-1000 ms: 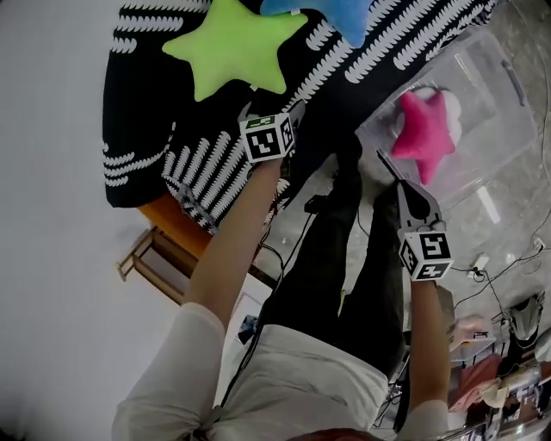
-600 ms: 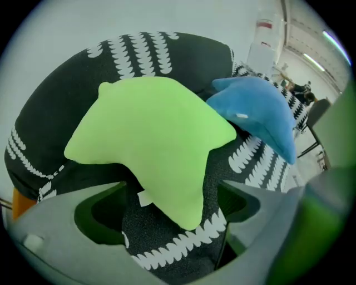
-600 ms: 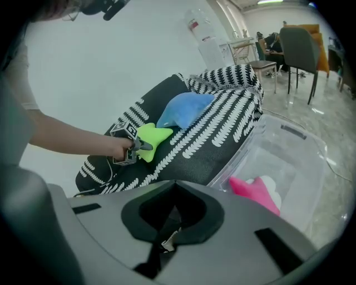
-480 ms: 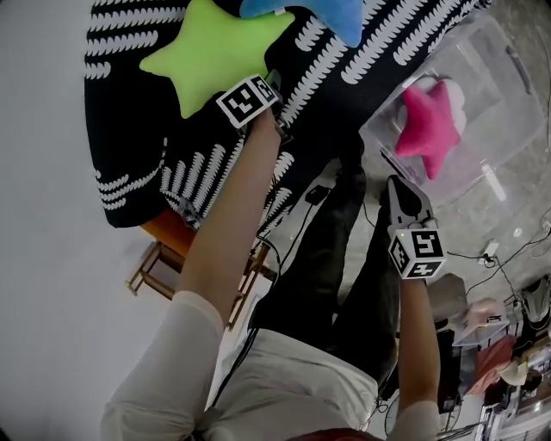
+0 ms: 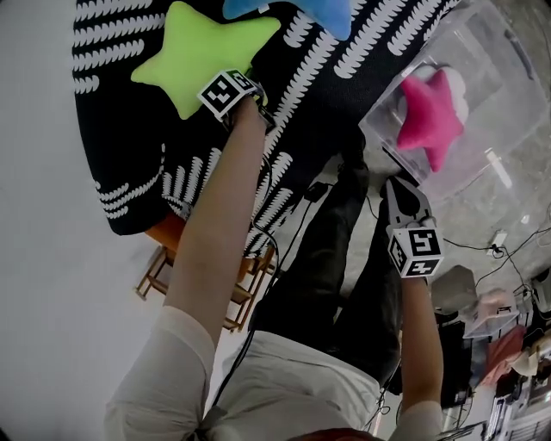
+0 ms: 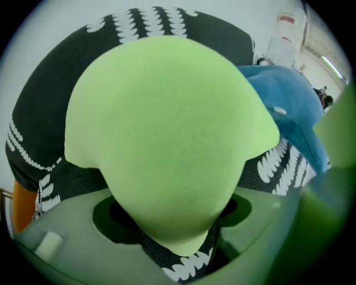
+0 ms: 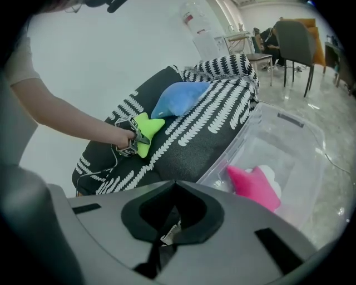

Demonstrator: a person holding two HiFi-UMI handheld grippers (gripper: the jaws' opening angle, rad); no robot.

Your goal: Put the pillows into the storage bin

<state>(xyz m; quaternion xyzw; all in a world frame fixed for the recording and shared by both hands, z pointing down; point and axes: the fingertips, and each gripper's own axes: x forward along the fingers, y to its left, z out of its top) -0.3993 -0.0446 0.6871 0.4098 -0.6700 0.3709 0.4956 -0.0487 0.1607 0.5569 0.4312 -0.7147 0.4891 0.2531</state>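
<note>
Your left tongs [image 6: 179, 253] have travelled up from the near edge of the black-and-white patterned cover [image 5: 344, 60] to the green star pillow [image 5: 200, 52]. They have just been closing, with the star's nearest point now between them. Your right tongs [image 5: 398, 188] have dropped a little and hang beside the near corner of the storage bin [image 5: 504, 90].

You are on the pickup of the second pillow, as I judge it. The green star lies flat towards the far left corner of the cover. The blue pillow [image 5: 318, 10] is just beside it along the far edge. In the left gripper view the tongs straddle that one star point, but the plush shows no squeeze yet, so I would not count it as gripped. The right tongs are closed and hold nothing.

A pink star pillow [image 5: 426, 116] already sits in the clear bin on the floor, against something white [image 5: 461, 90].

Next, close the left tongs until the plush dents. A soft point can slide out of a loose pinch. Then lift the star straight off the cover, so it does not drag the blue pillow along. Carry it over the right-hand edge of the cover to the bin and let go above the free space beside the pink star.
</note>
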